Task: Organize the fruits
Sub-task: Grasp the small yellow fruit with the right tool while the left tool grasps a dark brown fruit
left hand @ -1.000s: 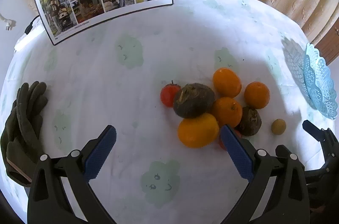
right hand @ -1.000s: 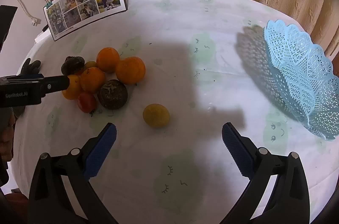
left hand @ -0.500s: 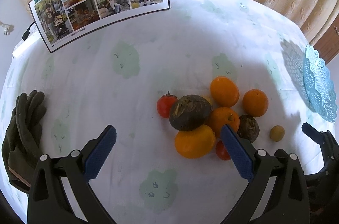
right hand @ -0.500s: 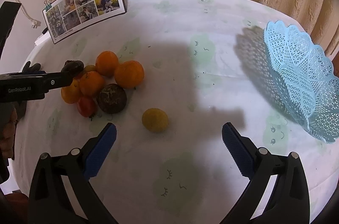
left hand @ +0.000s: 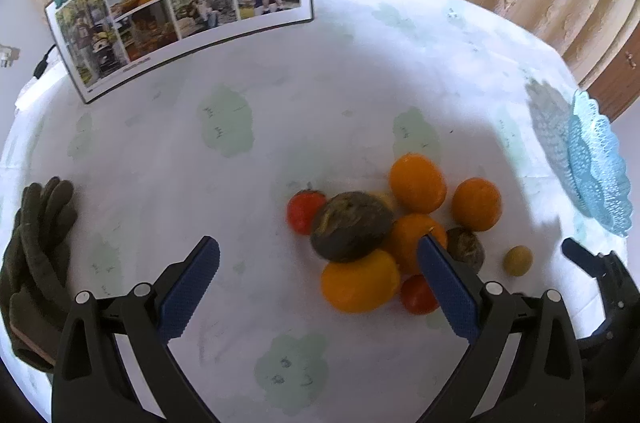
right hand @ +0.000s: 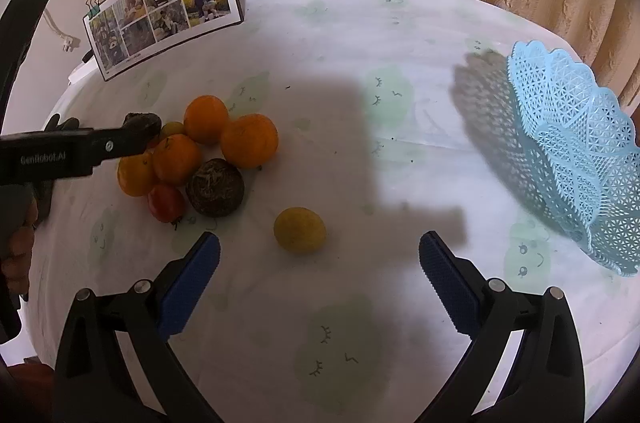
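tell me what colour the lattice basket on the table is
Light blue; the basket shows best in the right wrist view, at the table's right edge.

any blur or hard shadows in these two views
Left wrist view: the large dark brown round fruit is slightly smeared, and fisheye bends the photo collage board. Right wrist view: sharp, with a blocky shadow on the white tablecloth.

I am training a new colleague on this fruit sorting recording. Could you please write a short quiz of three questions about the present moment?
1. True or false: the blue basket already holds fruit.
2. Which fruit lies apart from the pile, nearest the right tool?
A. small yellow fruit
B. red tomato
C. dark round fruit
3. Fill in: both tools, including the left tool, are ____.

Key: 1 false; 2 A; 3 open.
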Demonstrator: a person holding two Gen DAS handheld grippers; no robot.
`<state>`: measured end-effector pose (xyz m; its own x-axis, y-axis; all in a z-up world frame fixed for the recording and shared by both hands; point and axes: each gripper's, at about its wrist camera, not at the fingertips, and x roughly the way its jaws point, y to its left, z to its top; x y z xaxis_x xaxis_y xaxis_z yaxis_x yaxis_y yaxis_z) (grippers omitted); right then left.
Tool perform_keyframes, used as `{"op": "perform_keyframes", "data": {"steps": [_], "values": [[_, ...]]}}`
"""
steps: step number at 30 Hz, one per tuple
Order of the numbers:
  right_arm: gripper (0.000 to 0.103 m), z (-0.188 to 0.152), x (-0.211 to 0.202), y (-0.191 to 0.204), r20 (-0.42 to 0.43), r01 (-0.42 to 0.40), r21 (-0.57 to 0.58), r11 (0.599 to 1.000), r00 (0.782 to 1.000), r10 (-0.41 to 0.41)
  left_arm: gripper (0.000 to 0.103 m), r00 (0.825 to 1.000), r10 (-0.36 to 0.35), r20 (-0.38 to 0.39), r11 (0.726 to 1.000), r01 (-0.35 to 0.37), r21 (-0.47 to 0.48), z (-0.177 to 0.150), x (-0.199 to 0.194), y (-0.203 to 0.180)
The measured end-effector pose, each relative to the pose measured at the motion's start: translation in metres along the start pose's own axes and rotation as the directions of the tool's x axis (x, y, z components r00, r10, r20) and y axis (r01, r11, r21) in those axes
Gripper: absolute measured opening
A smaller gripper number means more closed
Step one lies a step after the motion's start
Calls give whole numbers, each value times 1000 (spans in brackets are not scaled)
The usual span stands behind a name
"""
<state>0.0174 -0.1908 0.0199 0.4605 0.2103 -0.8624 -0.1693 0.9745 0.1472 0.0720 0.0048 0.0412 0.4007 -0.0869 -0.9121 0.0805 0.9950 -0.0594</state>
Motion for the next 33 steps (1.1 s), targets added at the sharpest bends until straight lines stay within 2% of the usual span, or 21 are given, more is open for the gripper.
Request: {"op": "perform_keyframes", "data": {"steps": [2,6,7,9,11,14,19,21,22,30,33], "values": [[101,-1,0,0,-3,-1,1,1000,1000,1,91,1000,-13,4,1000,13,12,2,3,-3],[98,-1,1,-3,-5,-4,6,1000,1000,4,75,1000,-29,6,999,29,17,6,9,-5],[95,-2,1,-4,-5,-7,8,1000,1000,7,70,999,-34,11,999,34,18,7,9,-5],[87,-1,3,-5,-12,-15,11,1000,1000,15,54,999,-39,9,999,39,20,8,10,-6],[77,1,5,-5,-17,-28,8,1000,999,29,44,998,-59,14,998,59,17,8,7,-5],[68,4,9,0,-21,-56,-4,998,998,55,38,997,-76,31,997,76,14,6,0,-4],[53,9,17,7,-19,-63,-34,997,998,62,36,995,-89,52,996,89,1,3,-13,-1],[33,12,17,7,-18,-64,-40,997,998,63,35,994,-98,56,995,99,-7,3,-16,1],[28,13,18,5,-21,-69,-36,997,997,68,35,993,-103,58,995,104,-13,3,-17,2],[28,15,-10,-10,35,-82,-10,997,996,82,36,995,-91,49,996,91,-13,2,-10,3],[28,19,-27,-26,85,-67,27,997,994,64,43,996,-70,53,997,71,-20,3,-8,5]]}}
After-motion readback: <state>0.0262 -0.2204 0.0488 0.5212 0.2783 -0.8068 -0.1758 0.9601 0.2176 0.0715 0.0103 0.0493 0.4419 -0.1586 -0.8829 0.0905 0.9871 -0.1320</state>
